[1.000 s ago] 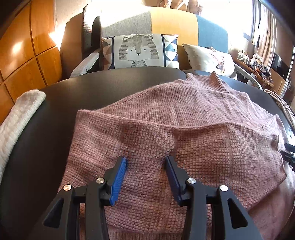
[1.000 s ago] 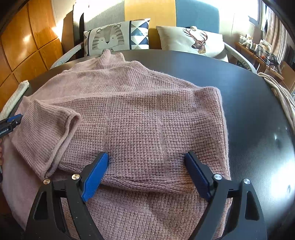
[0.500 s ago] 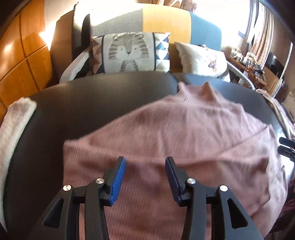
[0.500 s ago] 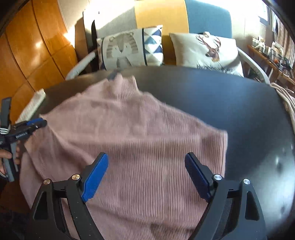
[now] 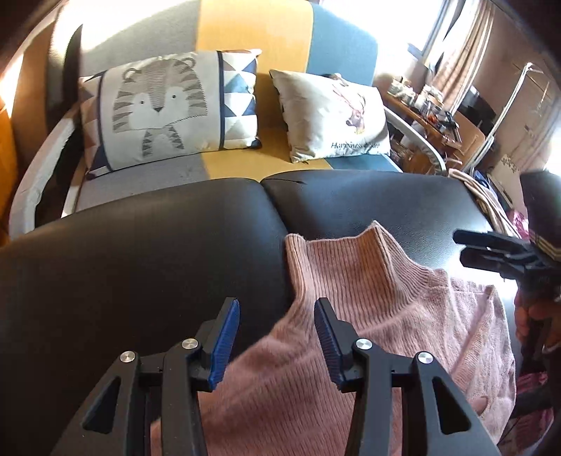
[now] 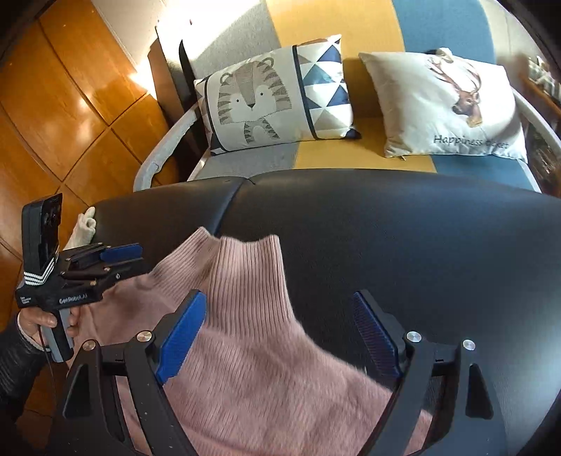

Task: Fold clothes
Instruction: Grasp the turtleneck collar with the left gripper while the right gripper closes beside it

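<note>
Lying on the black padded table [image 5: 140, 266], the pink knit sweater [image 5: 368, 315] points its ribbed turtleneck collar [image 5: 343, 256] toward twelve o'clock, at the sofa [image 5: 252, 31], and its body runs back toward six o'clock under both cameras, so the long axis goes roughly twelve to six. In the left wrist view the collar stands just right of the seam between the table's two cushions, and the garment fills the area from centre to about four o'clock; its lower part is blurred. The left gripper [image 5: 277, 336] hangs above the sweater's left shoulder edge with its blue-padded jaws apart and nothing between them. In the right wrist view the right gripper [image 6: 280, 336] has its jaws spread wide, empty, over the sweater [image 6: 252, 350] just below the collar [image 6: 242, 259]; whether either gripper touches the knit cannot be told. The left gripper [image 6: 119, 256] also shows in this view at nine o'clock, held by a hand [image 6: 38, 321] in a dark sleeve, its tips beside the sweater's shoulder. At twelve o'clock on the sofa sit a tiger cushion [image 6: 270, 101] and, to its right, a deer cushion [image 6: 452, 105]. A pale towel [image 6: 82, 228] peeks from the table's edge at about ten o'clock, and a cream cloth [image 5: 487, 207] hangs off the table at three o'clock in the left view.
</note>
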Tool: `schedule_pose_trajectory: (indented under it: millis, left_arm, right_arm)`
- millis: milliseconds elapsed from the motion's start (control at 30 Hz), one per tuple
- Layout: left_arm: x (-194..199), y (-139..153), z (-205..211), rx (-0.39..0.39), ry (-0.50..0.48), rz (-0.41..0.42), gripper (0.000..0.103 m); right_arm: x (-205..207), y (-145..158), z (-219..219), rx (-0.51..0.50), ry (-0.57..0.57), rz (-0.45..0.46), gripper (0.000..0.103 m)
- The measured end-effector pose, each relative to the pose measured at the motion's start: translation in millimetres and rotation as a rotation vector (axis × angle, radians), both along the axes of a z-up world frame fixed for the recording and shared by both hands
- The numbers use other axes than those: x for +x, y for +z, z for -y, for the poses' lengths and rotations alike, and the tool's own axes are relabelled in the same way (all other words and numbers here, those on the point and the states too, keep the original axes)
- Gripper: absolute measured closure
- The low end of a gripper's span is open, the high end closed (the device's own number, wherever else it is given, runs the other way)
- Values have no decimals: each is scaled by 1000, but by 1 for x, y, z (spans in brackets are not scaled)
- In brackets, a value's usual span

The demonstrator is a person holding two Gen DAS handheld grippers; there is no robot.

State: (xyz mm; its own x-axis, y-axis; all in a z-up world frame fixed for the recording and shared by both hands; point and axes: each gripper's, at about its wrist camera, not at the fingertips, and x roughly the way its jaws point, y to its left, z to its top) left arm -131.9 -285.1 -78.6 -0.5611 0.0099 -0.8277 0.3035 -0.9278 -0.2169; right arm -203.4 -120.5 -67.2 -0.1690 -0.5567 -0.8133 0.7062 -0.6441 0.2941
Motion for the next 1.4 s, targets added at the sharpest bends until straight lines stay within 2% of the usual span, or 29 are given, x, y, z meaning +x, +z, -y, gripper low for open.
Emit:
schedule_pose_trajectory:
  millis: [67, 167, 333, 367, 467, 733, 800, 833, 867, 1000, 1033, 1167, 1267, 1400]
  left_arm:
    - [-10, -6, 1, 14, -24, 2, 58]
    - [-23, -14, 0, 40, -74, 5, 58]
    - [-36, -17, -6, 31, -157, -4, 58]
    - [-39, -17, -6, 32, -170, -3, 58]
    - [-48, -16, -7, 36, -206, 1, 58]
    - [-62, -19, -18, 49, -308, 14, 58]
    - [-62, -20, -26, 20, -332, 18, 58]
    - [-62, -20, -28, 4, -338, 15, 58]
    - [-62, -20, -29, -4, -339, 14, 61]
    - [-61, -21, -20, 22, -297, 16, 74]
    - [-61, -21, -17, 29, -282, 18, 81]
    - [-59, -21, -11, 27, -244, 16, 91]
    - [-54, -19, -8, 23, -224, 1, 92]
    - [-43, -10, -2, 57, -203, -38, 94]
  right_arm:
    - [-8, -8, 11, 23, 17, -8, 16]
    - [-13, -17, 23, 35, 48, -6, 27]
    - [-13, -31, 38, 83, 116, -30, 33]
    - [-13, -34, 40, 90, 123, -31, 39]
    - [-12, -37, 46, 108, 146, -58, 47]
    - [-2, -41, 54, 145, 216, -132, 49]
    - [-1, -41, 55, 141, 226, -144, 54]
    - [-1, -41, 55, 137, 231, -146, 64]
    - [0, -41, 55, 131, 236, -145, 73]
    - [2, -38, 58, 119, 243, -138, 85]
    - [2, -37, 58, 118, 241, -139, 88]
    - [5, -30, 55, 112, 228, -159, 90]
    - [10, -18, 48, 80, 230, -178, 90]
    - [19, 0, 38, 35, 237, -205, 90]
